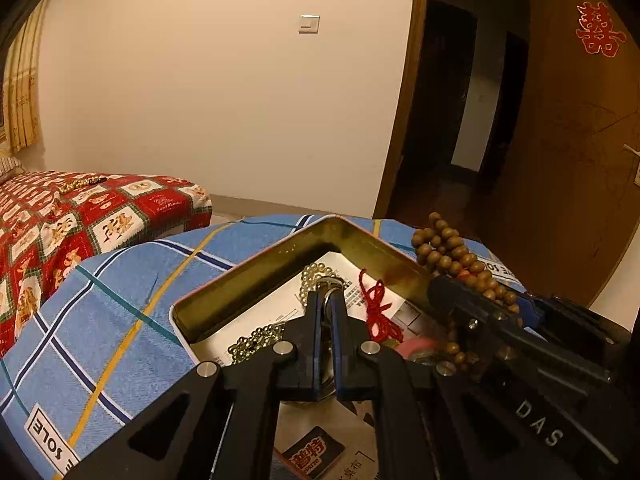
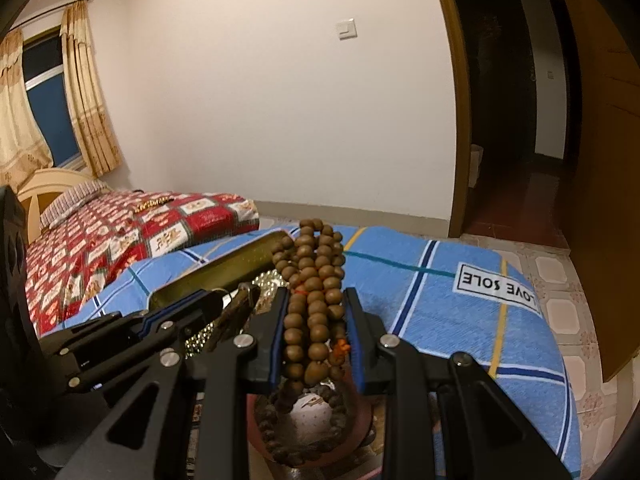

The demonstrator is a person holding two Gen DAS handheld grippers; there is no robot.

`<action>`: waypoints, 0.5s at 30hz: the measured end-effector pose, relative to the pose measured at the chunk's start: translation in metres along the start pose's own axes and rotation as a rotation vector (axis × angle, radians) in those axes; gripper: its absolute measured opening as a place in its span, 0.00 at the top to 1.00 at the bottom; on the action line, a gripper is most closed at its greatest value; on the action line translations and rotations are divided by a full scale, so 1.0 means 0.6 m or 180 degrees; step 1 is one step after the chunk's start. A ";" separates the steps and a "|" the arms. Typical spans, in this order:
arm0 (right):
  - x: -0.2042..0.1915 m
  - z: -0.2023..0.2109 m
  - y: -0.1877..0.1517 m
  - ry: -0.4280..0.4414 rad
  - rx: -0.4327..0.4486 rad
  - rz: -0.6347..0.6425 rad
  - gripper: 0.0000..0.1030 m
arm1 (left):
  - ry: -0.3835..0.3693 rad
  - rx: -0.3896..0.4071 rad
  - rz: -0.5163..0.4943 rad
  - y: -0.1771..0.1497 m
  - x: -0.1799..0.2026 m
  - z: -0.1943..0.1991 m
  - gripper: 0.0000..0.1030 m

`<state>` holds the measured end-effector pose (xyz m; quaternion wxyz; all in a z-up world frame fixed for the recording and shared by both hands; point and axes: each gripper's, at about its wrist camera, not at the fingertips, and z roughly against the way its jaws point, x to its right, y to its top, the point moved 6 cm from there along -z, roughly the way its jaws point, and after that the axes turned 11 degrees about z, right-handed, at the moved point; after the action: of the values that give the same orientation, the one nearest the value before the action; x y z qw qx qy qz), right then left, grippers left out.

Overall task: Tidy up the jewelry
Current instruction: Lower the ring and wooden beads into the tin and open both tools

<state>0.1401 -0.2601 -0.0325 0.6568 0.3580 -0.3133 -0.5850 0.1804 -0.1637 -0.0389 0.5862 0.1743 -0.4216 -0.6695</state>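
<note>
Brown wooden bead strand (image 2: 316,300), bunched

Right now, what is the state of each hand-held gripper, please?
Left hand-held gripper: shut on a metal ring, above the tin box.
Right hand-held gripper: shut on the brown bead strand.

Dull brass-toned metal tin (image 1: 256,276), seemingly wooden matt beads (image 2: 316,300), woven cotton cloth (image 1: 120,300)

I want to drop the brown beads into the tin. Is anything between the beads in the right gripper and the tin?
Yes, partly. The left gripper, shut on a metal ring, sits over the middle of the tin. The wooden beads, held by the right gripper, hang at the tin's right wall; the red cord lies inside there.
</note>
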 end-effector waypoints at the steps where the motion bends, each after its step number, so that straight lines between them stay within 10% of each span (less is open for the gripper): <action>1: -0.002 -0.003 -0.001 -0.0003 -0.0027 0.0020 0.72 | 0.0003 -0.0009 0.0000 0.000 0.000 -0.002 0.97; 15: -0.001 -0.023 -0.018 0.0058 -0.0244 0.0068 0.72 | 0.0027 -0.0093 0.0025 -0.005 -0.006 -0.012 0.97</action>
<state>0.1456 -0.2585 -0.0490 0.6791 0.3346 -0.2885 -0.5862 0.1846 -0.1632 -0.0461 0.5932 0.1669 -0.4099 -0.6725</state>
